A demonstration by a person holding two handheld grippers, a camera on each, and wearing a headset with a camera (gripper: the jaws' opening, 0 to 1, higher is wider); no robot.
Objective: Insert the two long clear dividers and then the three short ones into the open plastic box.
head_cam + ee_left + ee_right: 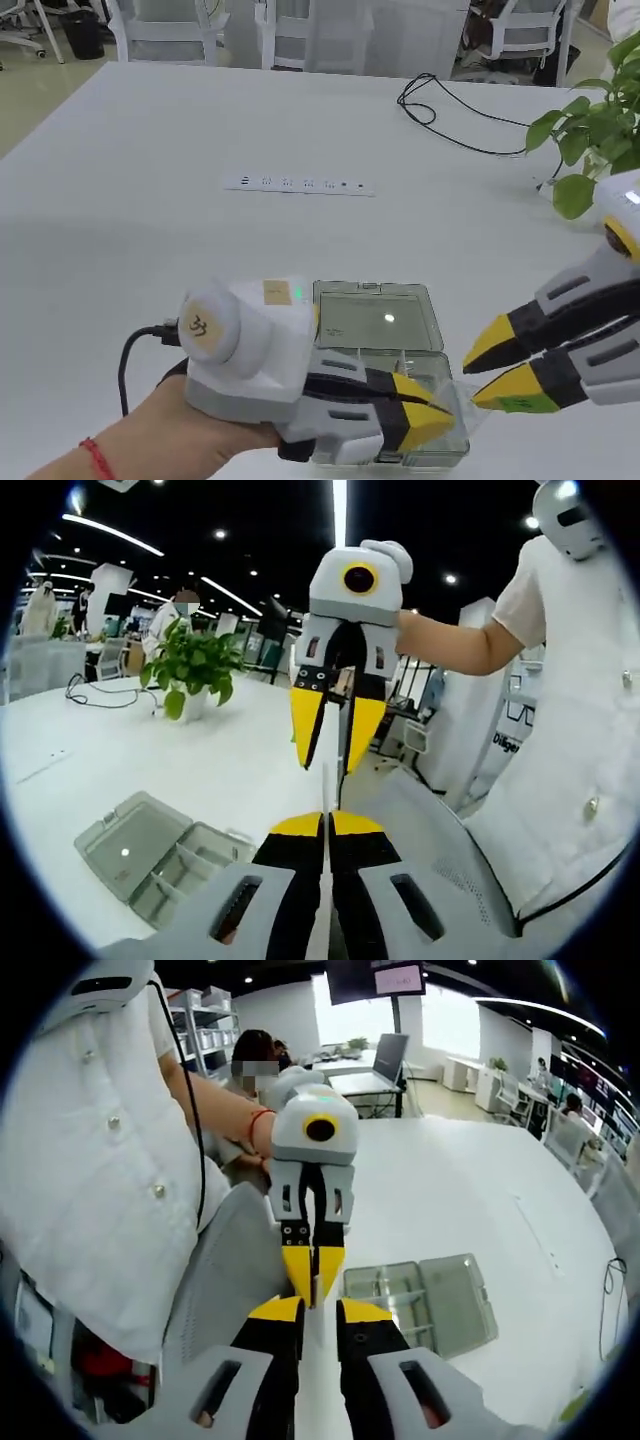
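Two grippers meet tip to tip above the near right part of the plastic box, with a clear divider bridging the small gap between them. The divider's long axis runs left to right, from the left gripper to the right gripper. Each gripper view sees it edge-on, as a thin pale line running straight ahead between the jaws. It is colourless and see-through, little more than a faint sheen in the head view, and whether it is a long or a short one cannot be told. The left gripper's jaws are pressed together on the divider's left end. The right gripper's yellow-tipped jaws stand a little apart on either side of the other end, and whether they touch it cannot be told. The box lies on the white table near the person, with its long sides running left to right. It is a translucent grey-green case, with the lid folded flat on the far side and the base on the near side, partly under the left gripper. Lines cross the base, but whether they are slots or fitted dividers cannot be told. A hand with a red band at the wrist holds the left gripper from the near left. Farther off on the table are a white power strip, a black cable and, at the far right, a potted plant.
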